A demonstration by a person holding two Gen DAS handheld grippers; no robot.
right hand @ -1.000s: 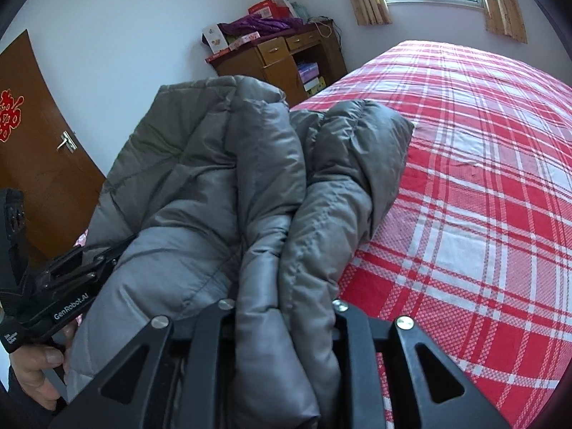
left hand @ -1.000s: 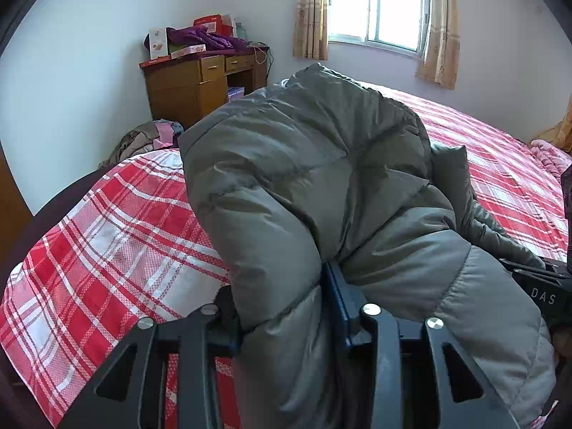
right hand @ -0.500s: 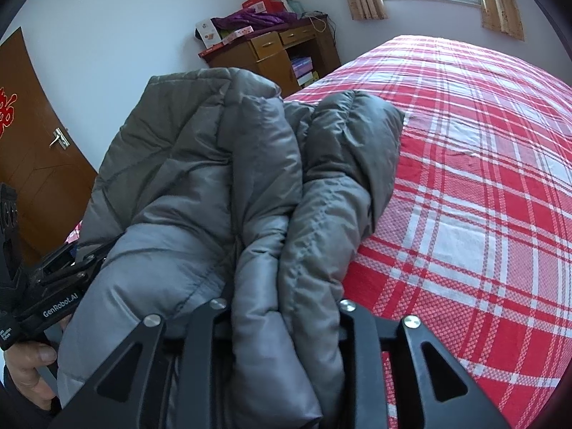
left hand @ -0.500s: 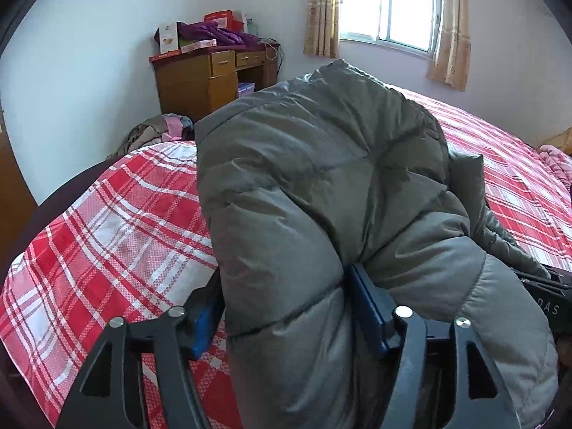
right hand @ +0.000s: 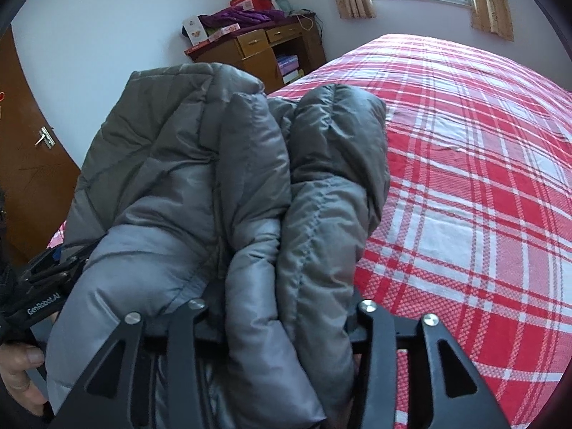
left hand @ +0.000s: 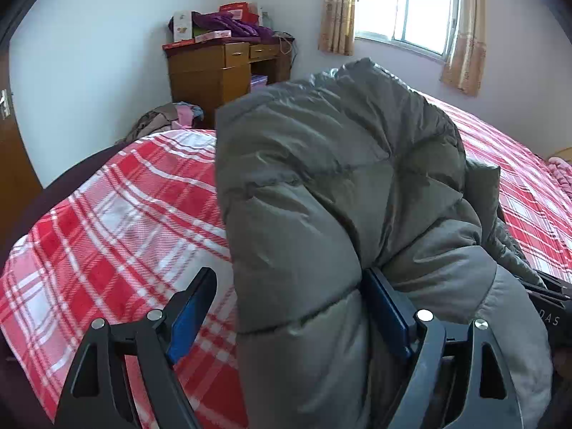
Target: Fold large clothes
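Note:
A grey puffer jacket (left hand: 339, 193) lies bunched in thick folds on the red plaid bed (left hand: 118, 221). My left gripper (left hand: 289, 307) is open; its left finger stands clear of the jacket, and the jacket's edge rests against the right finger. In the right wrist view the jacket (right hand: 221, 193) fills the left half. My right gripper (right hand: 279, 314) has thick folds of the jacket between its fingers, which press on them from both sides. The left gripper's body (right hand: 39, 296) shows at the left edge there.
The plaid bed (right hand: 482, 178) stretches right and far. A wooden desk (left hand: 218, 71) with boxes and purple cloth stands by the far wall. A clothes pile (left hand: 161, 121) lies beside the bed. A wooden door (right hand: 28, 150) is at left, a curtained window (left hand: 407, 7) behind.
My left gripper has opened, its left finger swinging away from the jacket. The right gripper's fingers have spread somewhat but still hold the folds. Both views shifted slightly.

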